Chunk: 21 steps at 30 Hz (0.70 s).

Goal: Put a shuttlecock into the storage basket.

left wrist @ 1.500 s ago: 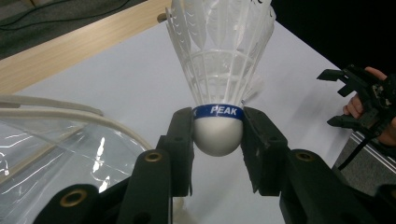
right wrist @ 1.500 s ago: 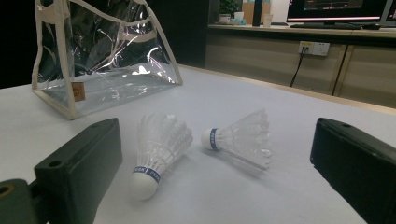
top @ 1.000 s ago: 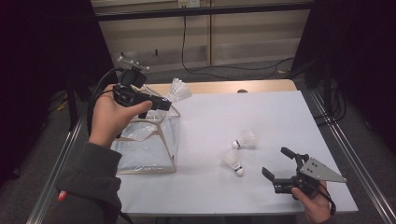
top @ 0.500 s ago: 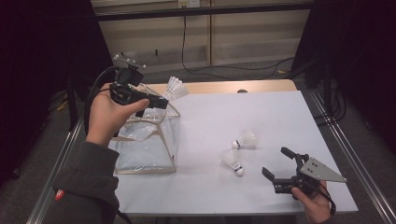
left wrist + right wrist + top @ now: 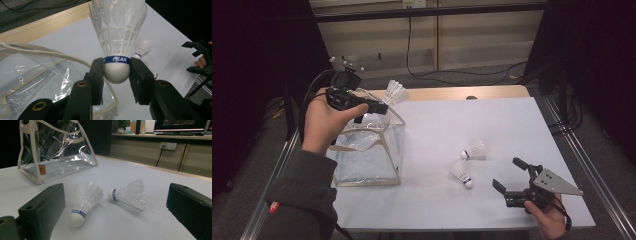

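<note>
My left gripper [image 5: 382, 106] [image 5: 116, 75] is shut on the white cork of a shuttlecock [image 5: 117, 40] [image 5: 395, 92] with a blue band. It holds it feathers up above the far rim of a clear plastic bag [image 5: 369, 150] [image 5: 37, 82] with cream trim. Two more shuttlecocks lie on the white table: one [image 5: 475, 149] [image 5: 128, 193] farther off, one [image 5: 461, 173] [image 5: 85, 201] nearer. My right gripper [image 5: 511, 174] [image 5: 117, 212] stands open at the front right, low over the table, its jaws pointing at those two shuttlecocks.
The white table top [image 5: 492, 120] ends in a wooden strip [image 5: 452, 93] at the back. Metal rails [image 5: 592, 170] run along its sides. Cables [image 5: 452, 75] lie on the floor behind.
My left hand has shifted slightly left and back with the shuttlecock, staying above the bag. The right gripper has not moved.
</note>
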### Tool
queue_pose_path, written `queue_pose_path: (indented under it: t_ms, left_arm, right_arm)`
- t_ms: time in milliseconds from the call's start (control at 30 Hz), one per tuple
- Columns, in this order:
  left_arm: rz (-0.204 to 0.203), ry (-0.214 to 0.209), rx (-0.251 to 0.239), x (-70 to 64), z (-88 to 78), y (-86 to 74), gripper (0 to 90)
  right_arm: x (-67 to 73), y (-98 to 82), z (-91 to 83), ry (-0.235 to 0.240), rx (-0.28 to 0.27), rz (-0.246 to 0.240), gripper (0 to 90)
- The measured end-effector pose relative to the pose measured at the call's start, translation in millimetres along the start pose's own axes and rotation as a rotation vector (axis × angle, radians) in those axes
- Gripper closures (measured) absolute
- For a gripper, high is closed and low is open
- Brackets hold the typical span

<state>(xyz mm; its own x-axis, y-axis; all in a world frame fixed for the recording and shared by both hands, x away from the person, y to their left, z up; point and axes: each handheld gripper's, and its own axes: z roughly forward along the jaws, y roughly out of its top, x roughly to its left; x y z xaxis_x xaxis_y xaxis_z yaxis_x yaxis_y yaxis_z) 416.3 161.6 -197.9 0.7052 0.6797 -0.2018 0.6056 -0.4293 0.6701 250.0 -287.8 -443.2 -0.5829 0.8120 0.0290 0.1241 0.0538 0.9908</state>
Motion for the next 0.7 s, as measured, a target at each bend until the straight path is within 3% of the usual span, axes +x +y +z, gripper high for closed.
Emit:
queue_pose_path:
  t_ms: [700]
  left_arm:
    - [-0.04,0.03,-0.004,13.5,-0.8,-4.6,65.5]
  right_arm:
    - [0.4,0.3,-0.3,-0.002,0.0,0.002,2.1]
